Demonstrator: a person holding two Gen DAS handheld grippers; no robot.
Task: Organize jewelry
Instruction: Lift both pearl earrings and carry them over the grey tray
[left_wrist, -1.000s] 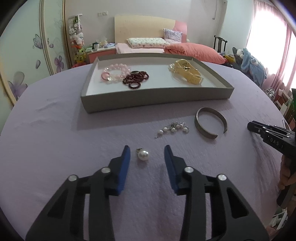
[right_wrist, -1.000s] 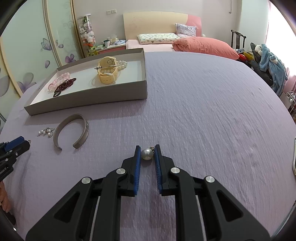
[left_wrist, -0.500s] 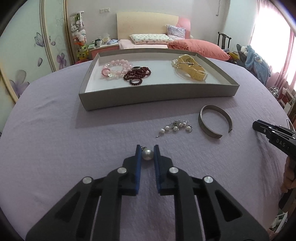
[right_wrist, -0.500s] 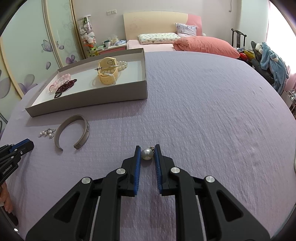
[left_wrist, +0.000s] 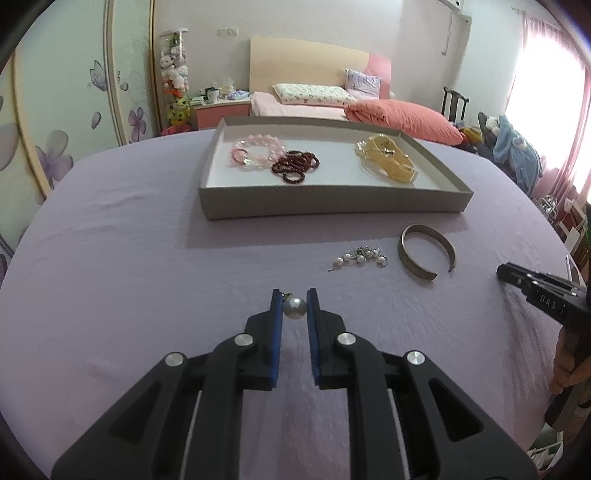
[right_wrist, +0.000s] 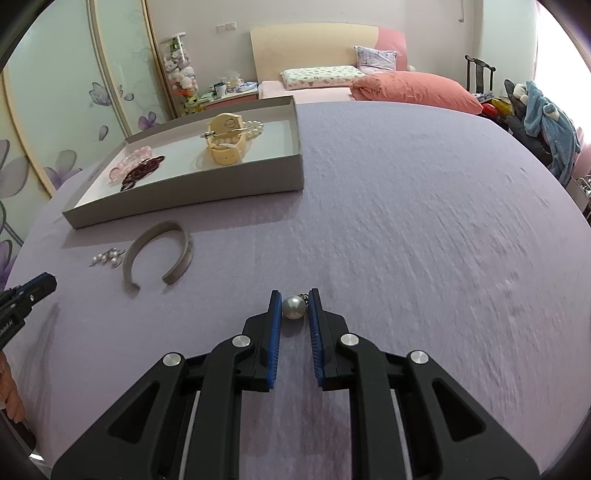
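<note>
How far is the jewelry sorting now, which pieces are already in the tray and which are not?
Done: the pink bead bracelet, dark red bracelet and yellow watch lie in the grey tray. In hand: the left gripper and right gripper each pinch a pearl earring. Left: the metal bangle and pearl cluster lie on the purple cloth.

Lilac cloth (left_wrist: 147, 258); grey tray (left_wrist: 332, 201); pink beads (left_wrist: 258, 149); dark-red beads (left_wrist: 295, 166).

bangle (left_wrist: 425, 254) right of pearl cluster (left_wrist: 362, 256), both before tray (left_wrist: 332, 212) holding bracelets (left_wrist: 275, 158).
</note>
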